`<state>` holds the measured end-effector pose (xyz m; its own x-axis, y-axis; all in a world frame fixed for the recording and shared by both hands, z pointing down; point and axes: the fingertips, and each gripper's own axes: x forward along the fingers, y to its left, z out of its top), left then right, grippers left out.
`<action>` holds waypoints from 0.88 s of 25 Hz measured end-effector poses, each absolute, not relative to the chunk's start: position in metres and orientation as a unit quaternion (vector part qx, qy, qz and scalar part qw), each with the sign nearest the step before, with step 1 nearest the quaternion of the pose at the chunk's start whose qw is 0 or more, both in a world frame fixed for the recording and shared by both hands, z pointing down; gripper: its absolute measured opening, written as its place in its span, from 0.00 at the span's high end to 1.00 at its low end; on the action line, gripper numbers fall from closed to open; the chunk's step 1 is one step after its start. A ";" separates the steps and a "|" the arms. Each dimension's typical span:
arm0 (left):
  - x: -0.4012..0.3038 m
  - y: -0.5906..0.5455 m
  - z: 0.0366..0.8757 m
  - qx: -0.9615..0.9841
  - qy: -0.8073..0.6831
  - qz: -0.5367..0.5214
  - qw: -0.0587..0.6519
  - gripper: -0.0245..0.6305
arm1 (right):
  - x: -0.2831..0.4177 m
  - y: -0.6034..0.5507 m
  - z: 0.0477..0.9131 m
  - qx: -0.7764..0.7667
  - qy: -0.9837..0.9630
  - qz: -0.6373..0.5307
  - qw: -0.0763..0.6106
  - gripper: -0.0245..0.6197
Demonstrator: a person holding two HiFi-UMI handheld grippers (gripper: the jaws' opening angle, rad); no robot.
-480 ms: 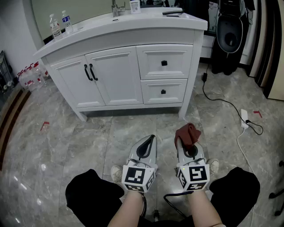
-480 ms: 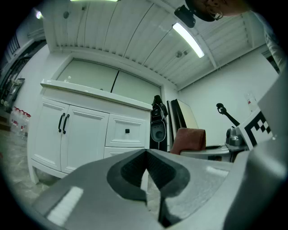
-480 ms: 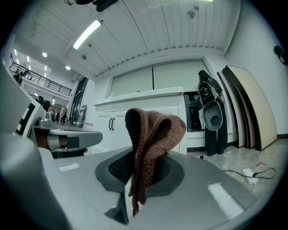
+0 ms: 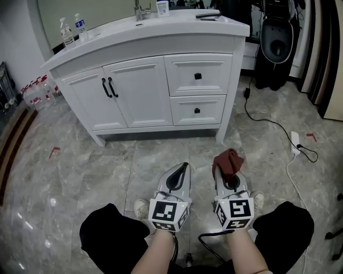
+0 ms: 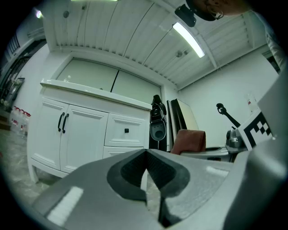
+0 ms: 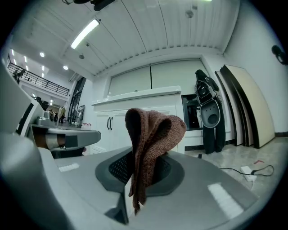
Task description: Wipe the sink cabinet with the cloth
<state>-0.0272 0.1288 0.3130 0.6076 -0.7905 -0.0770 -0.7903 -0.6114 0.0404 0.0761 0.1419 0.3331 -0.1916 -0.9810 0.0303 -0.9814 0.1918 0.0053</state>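
Note:
A white sink cabinet (image 4: pixel 155 80) with two doors and two drawers stands ahead of me, also seen in the left gripper view (image 5: pixel 85 130) and behind the cloth in the right gripper view (image 6: pixel 135 112). My right gripper (image 4: pixel 227 167) is shut on a folded reddish-brown cloth (image 4: pixel 227 161) (image 6: pixel 150 143), which sticks up from its jaws. My left gripper (image 4: pixel 181 167) (image 5: pixel 146 164) is shut with nothing in it. Both grippers hover low over the floor, well short of the cabinet. The cloth (image 5: pixel 189 140) shows to the left gripper's right.
Two water bottles (image 4: pixel 72 29), a tap (image 4: pixel 140 10) and small items sit on the countertop. A black appliance (image 4: pixel 277 43) stands right of the cabinet. A cable and power strip (image 4: pixel 296 140) lie on the marble floor at right. Packed bottles (image 4: pixel 35 93) sit at left.

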 end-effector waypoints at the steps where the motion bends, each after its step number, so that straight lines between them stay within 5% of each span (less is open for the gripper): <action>1: -0.026 0.128 0.311 0.896 -0.441 -0.047 0.003 0.96 | 0.077 0.142 0.332 0.637 -0.771 0.009 0.011 0.84; 22: -0.018 0.039 0.331 0.886 -0.459 -0.055 0.028 0.96 | 0.110 0.042 0.357 0.659 -0.746 0.090 -0.030 0.84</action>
